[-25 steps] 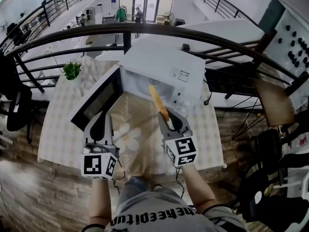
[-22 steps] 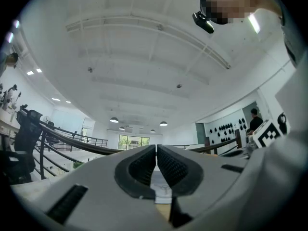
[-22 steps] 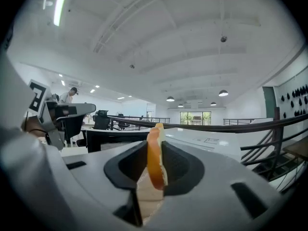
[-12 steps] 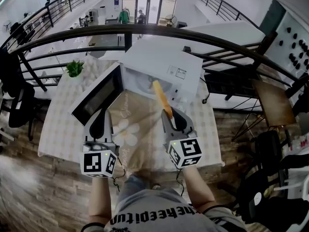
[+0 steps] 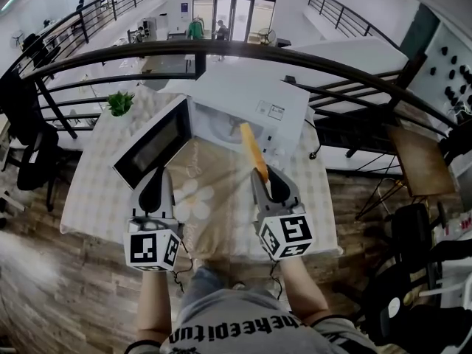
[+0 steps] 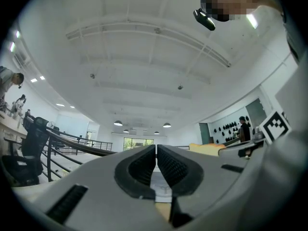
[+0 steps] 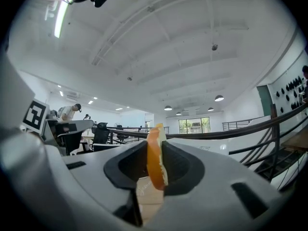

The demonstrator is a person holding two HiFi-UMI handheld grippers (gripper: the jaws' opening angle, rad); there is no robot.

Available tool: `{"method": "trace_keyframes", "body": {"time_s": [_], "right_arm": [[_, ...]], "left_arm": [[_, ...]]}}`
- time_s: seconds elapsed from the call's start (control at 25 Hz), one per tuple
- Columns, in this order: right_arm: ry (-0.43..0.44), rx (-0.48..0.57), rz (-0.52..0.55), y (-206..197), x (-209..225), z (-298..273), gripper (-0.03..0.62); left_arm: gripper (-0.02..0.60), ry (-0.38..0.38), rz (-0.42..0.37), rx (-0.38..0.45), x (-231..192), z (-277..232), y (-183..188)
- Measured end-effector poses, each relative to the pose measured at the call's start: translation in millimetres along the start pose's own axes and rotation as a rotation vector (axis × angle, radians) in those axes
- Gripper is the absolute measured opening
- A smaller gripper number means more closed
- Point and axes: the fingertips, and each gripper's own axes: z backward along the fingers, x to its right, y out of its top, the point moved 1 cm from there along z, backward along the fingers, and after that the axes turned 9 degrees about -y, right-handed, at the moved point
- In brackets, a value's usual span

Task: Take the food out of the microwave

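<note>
A white microwave [image 5: 247, 98] stands at the back of the table with its door [image 5: 151, 142] swung open to the left. My right gripper [image 5: 264, 174] is shut on a long orange piece of food [image 5: 252, 150], which sticks out from the jaws toward the microwave's open mouth. In the right gripper view the orange food [image 7: 155, 157] stands edge-on, pinched between the two pads. My left gripper [image 5: 154, 184] hovers below the open door, its jaws closed together with nothing between them [image 6: 156, 163].
The table carries a checked cloth [image 5: 96, 190] and a tan flowered mat [image 5: 206, 198]. A small green plant [image 5: 119, 103] sits at the back left corner. A dark curved railing [image 5: 221, 50] runs behind the microwave. A brown chair [image 5: 417, 157] stands to the right.
Both grippers have drawn back toward me, away from the microwave. The orange food has come farther out of the microwave's mouth with the right gripper.
</note>
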Motion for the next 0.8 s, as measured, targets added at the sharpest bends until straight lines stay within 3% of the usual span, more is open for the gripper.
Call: {"method": "trace_keyframes", "body": {"time_s": [0.8], "right_arm": [[-0.007,0.055,-0.028,17.9,3.3,18.3,0.097]], "left_arm": [[0.012,-0.006,-0.019,0.017,12.7,12.5,-0.4]]}}
